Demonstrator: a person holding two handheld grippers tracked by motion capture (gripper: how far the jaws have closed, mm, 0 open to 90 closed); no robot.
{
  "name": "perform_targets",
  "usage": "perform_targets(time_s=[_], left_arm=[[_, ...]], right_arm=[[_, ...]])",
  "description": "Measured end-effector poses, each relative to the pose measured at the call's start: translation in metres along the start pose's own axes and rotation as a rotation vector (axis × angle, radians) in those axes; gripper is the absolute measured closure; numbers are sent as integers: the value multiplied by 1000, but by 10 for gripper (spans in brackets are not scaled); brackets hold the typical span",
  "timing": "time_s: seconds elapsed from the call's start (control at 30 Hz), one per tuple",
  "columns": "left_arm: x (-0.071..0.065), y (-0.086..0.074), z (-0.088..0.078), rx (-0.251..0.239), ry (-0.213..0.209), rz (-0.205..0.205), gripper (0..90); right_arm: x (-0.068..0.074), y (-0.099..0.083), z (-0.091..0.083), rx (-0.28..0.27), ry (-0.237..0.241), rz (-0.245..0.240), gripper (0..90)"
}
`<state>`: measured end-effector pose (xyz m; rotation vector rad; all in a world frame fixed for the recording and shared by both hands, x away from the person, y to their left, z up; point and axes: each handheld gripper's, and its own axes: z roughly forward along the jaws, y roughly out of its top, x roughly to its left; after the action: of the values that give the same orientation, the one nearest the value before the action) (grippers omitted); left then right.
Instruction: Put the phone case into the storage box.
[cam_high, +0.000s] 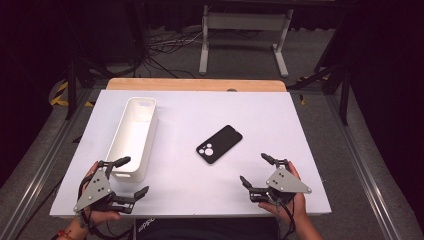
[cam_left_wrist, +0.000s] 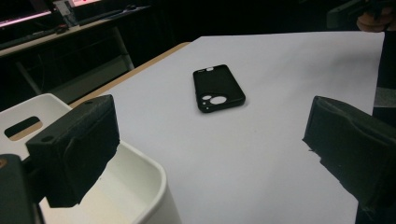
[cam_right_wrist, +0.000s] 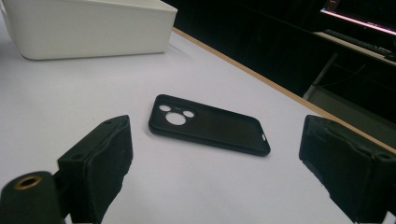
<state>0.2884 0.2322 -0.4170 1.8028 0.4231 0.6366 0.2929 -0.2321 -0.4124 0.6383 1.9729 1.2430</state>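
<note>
Table (cam_high: 280, 107) under a white sheet carried everything. A long white bin (cam_high: 134, 136) stood along its left side, one near corner just beside the left gripper (cam_high: 134, 175). Its jaws gaped wide and held nothing. The right gripper (cam_high: 254, 171) sat at the near right edge, equally wide and empty, aimed at a black phone case (cam_high: 219, 144) lying flat mid-table, camera holes up, apart from both.
</note>
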Motion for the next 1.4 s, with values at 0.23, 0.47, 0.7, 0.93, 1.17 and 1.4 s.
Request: perform_targets(time_s=[0.23,0.47,0.7,0.93,1.17,1.4], left_arm=[[0,1,1,3,-17,1,41],[3,1,1,5,-19,-1,46],[1,0,-1,18,-17,2,49],[2,-1,-2,24,-10,-2,51],[2,-2,-2,29,-23,7,59],[0,1,-4,28,-16,19,60]], right_arm=[[1,1,3,9,25,-4,119],[0,4,5,11,36,-7,156],[-6,7,7,8,34,5,232],[-15,13,13,37,29,6,390],[-20,17,16,49,29,3,561],[-22,23,18,69,72,-24,900]])
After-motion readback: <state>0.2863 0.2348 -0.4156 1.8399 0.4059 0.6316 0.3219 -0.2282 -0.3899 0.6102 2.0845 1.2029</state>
